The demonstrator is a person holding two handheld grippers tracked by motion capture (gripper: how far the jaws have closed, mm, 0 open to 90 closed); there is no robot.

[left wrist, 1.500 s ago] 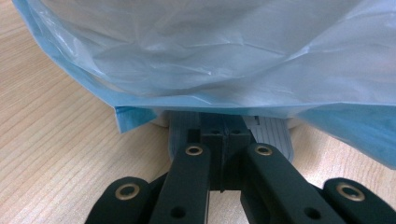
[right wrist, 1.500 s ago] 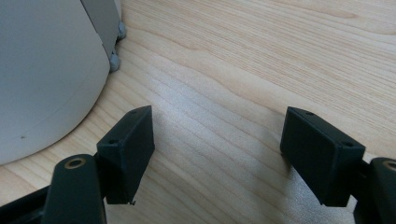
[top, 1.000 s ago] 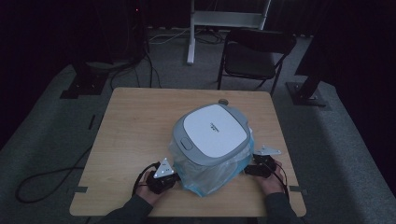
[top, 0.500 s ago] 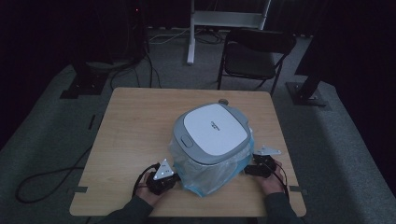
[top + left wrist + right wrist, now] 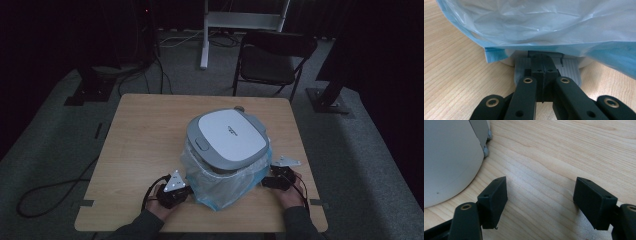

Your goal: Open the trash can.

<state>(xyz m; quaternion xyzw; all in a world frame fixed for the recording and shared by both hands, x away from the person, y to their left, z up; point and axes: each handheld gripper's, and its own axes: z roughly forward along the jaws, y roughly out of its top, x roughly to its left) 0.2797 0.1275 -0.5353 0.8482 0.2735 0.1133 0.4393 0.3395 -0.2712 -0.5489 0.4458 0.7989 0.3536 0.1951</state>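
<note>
A round white bin with a grey-and-white lid (image 5: pixel 227 135) stands on the wooden table (image 5: pixel 145 135), right of the middle. A pale blue plastic bag (image 5: pixel 220 182) hangs over its rim and down its near side. My left gripper (image 5: pixel 182 192) is at the bin's near-left foot. Its jaws are shut together (image 5: pixel 543 65) over the grey ribbed pedal (image 5: pixel 571 67), under the drooping bag (image 5: pixel 536 22). My right gripper (image 5: pixel 265 182) lies at the bin's near-right side. It is open (image 5: pixel 540 197) above bare wood, with the white bin wall (image 5: pixel 446 157) just to its left.
A dark folding chair (image 5: pixel 272 62) stands beyond the table's far right corner. A white frame leg (image 5: pixel 205 35) rises behind the table. A black cable (image 5: pixel 50 192) loops on the grey floor to the left. The table's left half is bare wood.
</note>
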